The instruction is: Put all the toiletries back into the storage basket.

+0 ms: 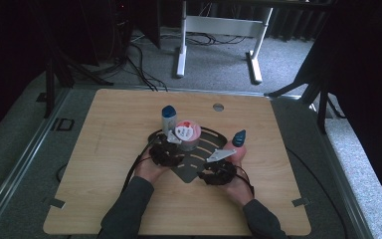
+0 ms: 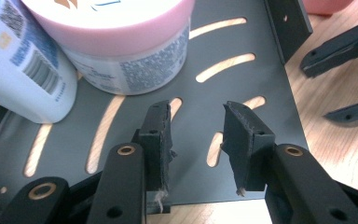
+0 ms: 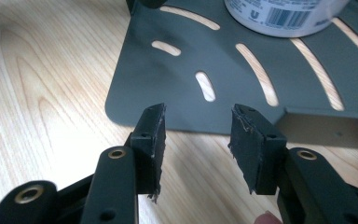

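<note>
A dark slotted metal tray (image 1: 210, 142) lies mid-table. On it stand a pink-lidded jar (image 1: 188, 133) and, to its left, a white bottle with a blue cap (image 1: 168, 118). My left gripper (image 1: 165, 150) is at the tray's near left. In the left gripper view it (image 2: 196, 112) is open above the tray (image 2: 256, 79), just short of the jar (image 2: 130, 51) and the bottle (image 2: 25, 70). My right gripper (image 1: 218, 168) is at the tray's near right. In the right gripper view it (image 3: 198, 114) is open and empty over the tray's edge (image 3: 135, 93), with the jar's base (image 3: 284, 14) beyond.
A dark blue pointed object (image 1: 238, 138) stands by the tray's right edge, beside the right hand. The wooden table (image 1: 109, 149) has a small round hole (image 1: 218, 107) near its far edge. A white desk frame (image 1: 219, 30) and cables lie on the floor beyond.
</note>
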The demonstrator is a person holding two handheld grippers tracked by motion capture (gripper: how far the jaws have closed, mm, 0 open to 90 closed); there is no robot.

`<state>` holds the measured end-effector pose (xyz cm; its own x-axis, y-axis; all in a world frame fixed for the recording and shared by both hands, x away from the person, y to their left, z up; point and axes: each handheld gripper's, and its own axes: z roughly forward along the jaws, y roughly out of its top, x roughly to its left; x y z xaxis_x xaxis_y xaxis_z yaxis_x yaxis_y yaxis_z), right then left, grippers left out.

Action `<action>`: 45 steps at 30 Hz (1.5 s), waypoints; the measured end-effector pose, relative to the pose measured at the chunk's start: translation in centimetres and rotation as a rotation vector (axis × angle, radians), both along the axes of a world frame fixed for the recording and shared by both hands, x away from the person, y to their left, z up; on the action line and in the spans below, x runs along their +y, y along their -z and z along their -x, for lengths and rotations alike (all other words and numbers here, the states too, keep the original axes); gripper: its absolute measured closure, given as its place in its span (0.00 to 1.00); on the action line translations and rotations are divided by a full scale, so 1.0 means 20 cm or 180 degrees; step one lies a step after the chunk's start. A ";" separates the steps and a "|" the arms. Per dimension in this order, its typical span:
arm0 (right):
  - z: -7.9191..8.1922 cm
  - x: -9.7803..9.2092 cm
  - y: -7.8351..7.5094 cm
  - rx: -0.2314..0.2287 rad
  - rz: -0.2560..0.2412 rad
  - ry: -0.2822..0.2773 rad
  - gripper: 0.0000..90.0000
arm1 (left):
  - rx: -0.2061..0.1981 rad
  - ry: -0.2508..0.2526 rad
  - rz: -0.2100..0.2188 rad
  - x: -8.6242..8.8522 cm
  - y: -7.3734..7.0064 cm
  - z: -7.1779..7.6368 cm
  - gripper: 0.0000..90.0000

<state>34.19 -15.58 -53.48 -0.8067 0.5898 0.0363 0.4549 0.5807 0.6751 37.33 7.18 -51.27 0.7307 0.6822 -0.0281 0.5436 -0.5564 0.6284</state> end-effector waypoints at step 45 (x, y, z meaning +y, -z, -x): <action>0.10 -0.44 -0.21 -0.0063 0.0304 0.0352 0.63 | 0.0045 0.0039 -0.0032 -0.07 0.14 0.05 0.65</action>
<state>32.25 -24.35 -49.22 -0.7367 0.6750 -0.0395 0.5067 0.5898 0.6288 36.28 5.70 -54.14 0.7386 0.6734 -0.0319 0.5455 -0.5693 0.6151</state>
